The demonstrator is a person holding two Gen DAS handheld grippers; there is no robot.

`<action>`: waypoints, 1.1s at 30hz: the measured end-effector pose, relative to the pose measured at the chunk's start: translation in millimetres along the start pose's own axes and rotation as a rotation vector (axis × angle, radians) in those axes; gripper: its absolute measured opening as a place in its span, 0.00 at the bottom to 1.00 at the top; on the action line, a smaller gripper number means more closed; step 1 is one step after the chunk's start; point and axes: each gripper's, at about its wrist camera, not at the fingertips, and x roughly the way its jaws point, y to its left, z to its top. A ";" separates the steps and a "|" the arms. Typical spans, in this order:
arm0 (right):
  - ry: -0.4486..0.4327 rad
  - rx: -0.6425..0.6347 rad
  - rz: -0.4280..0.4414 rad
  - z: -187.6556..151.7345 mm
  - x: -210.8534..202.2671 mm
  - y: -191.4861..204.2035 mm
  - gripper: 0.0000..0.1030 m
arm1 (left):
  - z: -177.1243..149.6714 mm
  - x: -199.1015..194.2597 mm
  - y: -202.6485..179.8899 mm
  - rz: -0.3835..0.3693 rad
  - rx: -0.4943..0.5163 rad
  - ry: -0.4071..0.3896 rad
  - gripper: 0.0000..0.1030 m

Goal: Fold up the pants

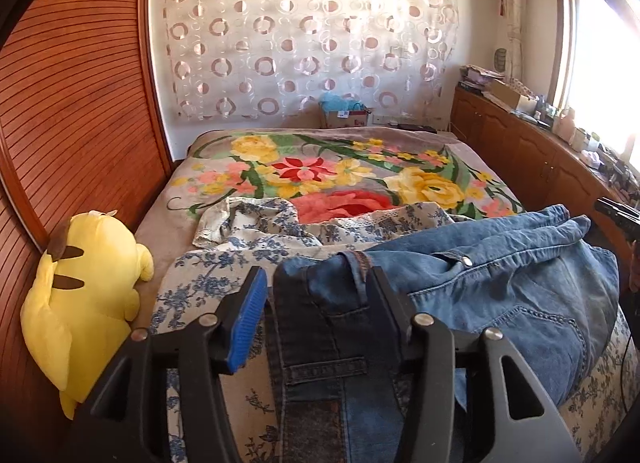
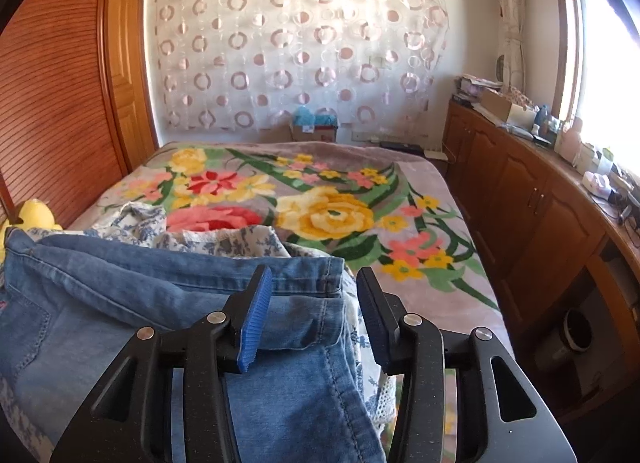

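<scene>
On one bed (image 2: 432, 199), one pair of jeans (image 2: 168, 295), two grippers parted.

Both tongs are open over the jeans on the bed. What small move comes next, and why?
Probably lift both tongs clear. The left tongs and right tongs stand open, pads off the jeans, which lie bunched on the bed.

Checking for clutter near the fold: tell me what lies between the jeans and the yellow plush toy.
The blue-flowered white cloth covers that stretch, spread over the bed between the jeans and the yellow plush toy. The left wrist view shows it.
</scene>
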 end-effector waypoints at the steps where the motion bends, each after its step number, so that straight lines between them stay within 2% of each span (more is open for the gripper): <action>1: 0.001 -0.005 0.004 -0.7 -1.9 2.2 0.45 | 0.0 0.3 -2.7 -0.013 0.001 -0.002 0.60; 4: 0.006 -0.016 0.021 -3.4 -6.3 9.1 0.47 | 0.1 5.3 -12.5 -0.015 0.027 0.017 0.64; 12: 0.033 -0.021 0.088 -13.7 -9.4 23.8 0.49 | -2.3 17.8 -54.3 -0.087 0.113 0.045 0.64; 20: 0.081 -0.055 0.125 -21.7 5.6 37.7 0.57 | 8.0 34.6 -92.5 -0.161 0.175 0.093 0.64; 24: 0.101 -0.089 0.132 -23.6 13.2 46.1 0.63 | 8.4 47.9 -108.4 -0.159 0.226 0.147 0.64; 26: 0.114 -0.122 0.128 -23.7 19.2 51.9 0.67 | 7.7 56.1 -110.4 -0.127 0.233 0.173 0.64; 29: 0.122 -0.179 0.101 -21.8 26.8 59.0 0.69 | 7.9 64.2 -110.6 -0.116 0.228 0.187 0.64; 33: 0.141 -0.245 0.107 -22.4 36.1 69.7 0.71 | 7.3 72.7 -109.1 -0.099 0.220 0.200 0.64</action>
